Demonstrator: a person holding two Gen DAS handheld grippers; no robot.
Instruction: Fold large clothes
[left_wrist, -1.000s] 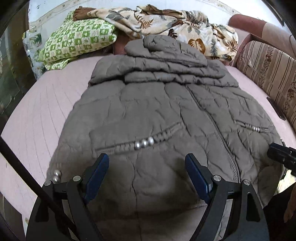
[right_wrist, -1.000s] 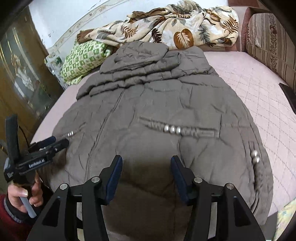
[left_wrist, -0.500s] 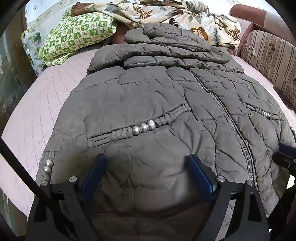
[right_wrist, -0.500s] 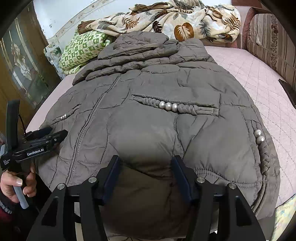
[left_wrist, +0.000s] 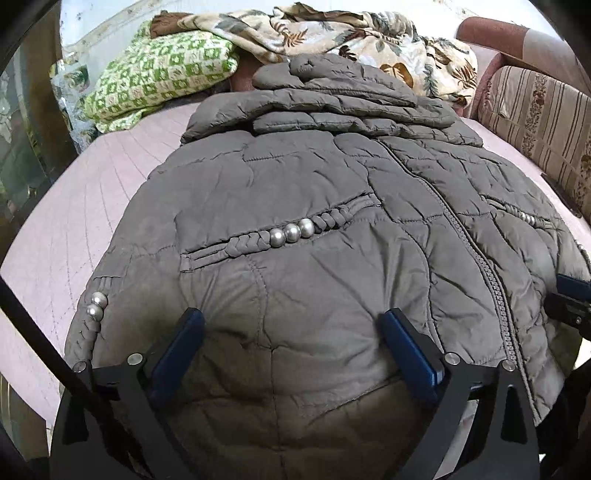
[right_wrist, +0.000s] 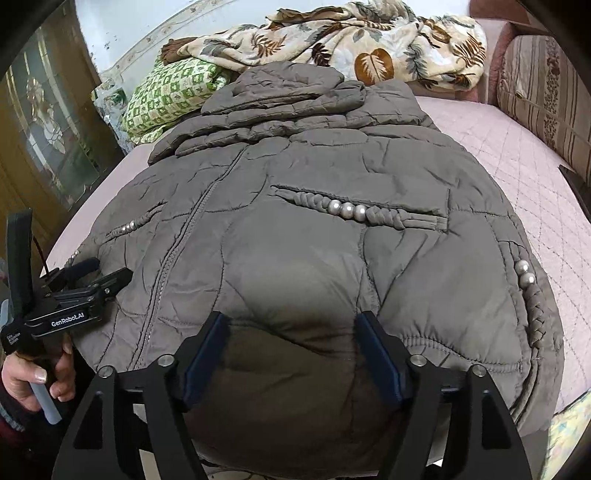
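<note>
The grey quilted jacket (left_wrist: 314, 258) lies front up on the pink bed (left_wrist: 66, 229), its hood bunched at the far end below the leaf-print blanket (left_wrist: 332, 40). It looks puffy and soft, light for its bulk, with a slick shell that would likely slide out of a shallow pinch. The hem nearest the cameras is the sensible hold, with a thick bite of padding taken either side of the zip (left_wrist: 476, 258). The left tongs (left_wrist: 291, 332) and right tongs (right_wrist: 291, 328) have just been widening; both stand released, hem fabric between the jaws, unpinched.
</note>
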